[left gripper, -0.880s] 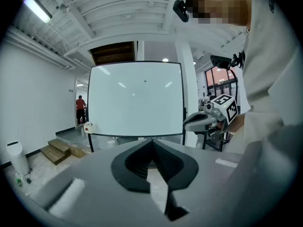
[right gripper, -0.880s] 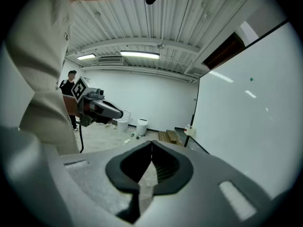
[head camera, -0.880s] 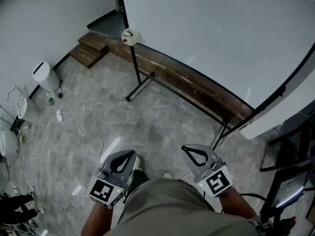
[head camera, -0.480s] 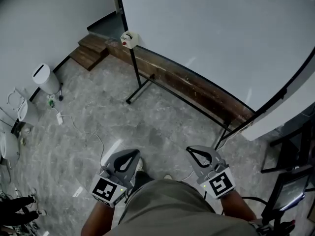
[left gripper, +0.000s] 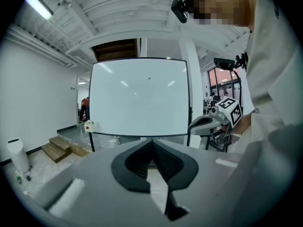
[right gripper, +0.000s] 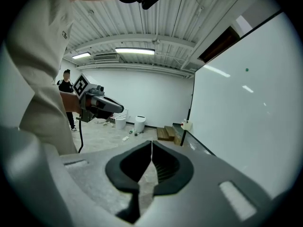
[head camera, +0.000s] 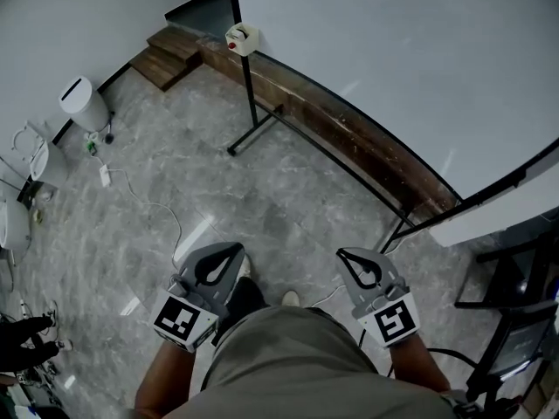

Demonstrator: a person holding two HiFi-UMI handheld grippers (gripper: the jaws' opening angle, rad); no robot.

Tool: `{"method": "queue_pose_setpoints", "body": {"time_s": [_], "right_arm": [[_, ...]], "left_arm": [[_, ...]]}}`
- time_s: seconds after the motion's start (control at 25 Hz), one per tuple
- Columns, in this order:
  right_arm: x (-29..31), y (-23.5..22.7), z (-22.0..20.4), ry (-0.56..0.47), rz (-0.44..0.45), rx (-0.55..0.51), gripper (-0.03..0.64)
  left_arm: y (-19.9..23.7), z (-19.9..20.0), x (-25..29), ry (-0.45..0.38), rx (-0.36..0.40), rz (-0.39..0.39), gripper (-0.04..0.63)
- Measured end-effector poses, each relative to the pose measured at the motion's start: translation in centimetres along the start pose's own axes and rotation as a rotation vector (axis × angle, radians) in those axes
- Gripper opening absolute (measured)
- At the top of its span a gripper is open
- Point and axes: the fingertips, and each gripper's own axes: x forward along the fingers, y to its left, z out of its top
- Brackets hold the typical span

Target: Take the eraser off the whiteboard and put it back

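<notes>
The eraser point(head camera: 242, 37), a small white block with a red spot, sits at the lower left corner of the whiteboard point(head camera: 410, 68), far ahead of both grippers. My left gripper point(head camera: 234, 250) is held low in front of the person's body, shut and empty. The right gripper point(head camera: 343, 255) hangs beside it, likewise shut with nothing between its jaws. In the left gripper view the tips point(left gripper: 152, 141) meet below the whiteboard point(left gripper: 142, 98), and the eraser point(left gripper: 89, 126) shows at the board's left foot. The right gripper view has the eraser point(right gripper: 187, 126) small, beyond the closed tips point(right gripper: 151, 143).
The board stands on a black frame with a foot bar point(head camera: 253, 138) over a wooden ledge. Wooden steps point(head camera: 170, 55) and a white bin point(head camera: 83, 103) are at the left wall, with a cable point(head camera: 148, 208) on the floor. A black rack point(head camera: 515, 321) stands at the right.
The head view has tilted slightly, so the board and eraser sit higher and further right in it. Both grippers stay shut in about the same place.
</notes>
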Motion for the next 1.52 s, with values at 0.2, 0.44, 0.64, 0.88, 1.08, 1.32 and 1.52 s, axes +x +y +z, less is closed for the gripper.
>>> {"method": "queue_pose_setpoints", "body": {"time_s": [0.2,0.44,0.64,0.88,1.08,1.32,1.52], "right_arm": [[3.0,0.8,0.2,0.007,0.062,0.010,0.026],[8.4,0.0,1.5,0.019,0.085,-0.007,0.032],[13.8,-1.8,3.5,0.038,0.077,-0.025,0.032],[21.5,-3.4,6.7,0.046,0.067,-0.062,0.034],[29.3,-3.4,9.2,0.040,0.079,-0.089,0.034],[36.5,-2.4,12.2,0.027,0.079,-0.104,0.034],[40.5,-2.9,13.5,0.028,0.094,-0.119,0.034]], "left_arm": [[2.3,-0.7,-1.0,0.004,-0.034,0.051,0.005],[7.0,-1.6,-0.1,0.018,-0.072,0.052,0.006],[12.4,-0.3,2.2,-0.024,-0.064,0.031,0.006],[20.4,0.4,3.2,-0.067,-0.066,0.022,0.005],[27.1,0.8,2.3,-0.069,-0.011,0.053,0.006],[33.6,0.0,0.2,-0.043,0.031,0.085,0.005],[37.2,-0.2,0.8,-0.049,0.002,0.094,0.006]]}}
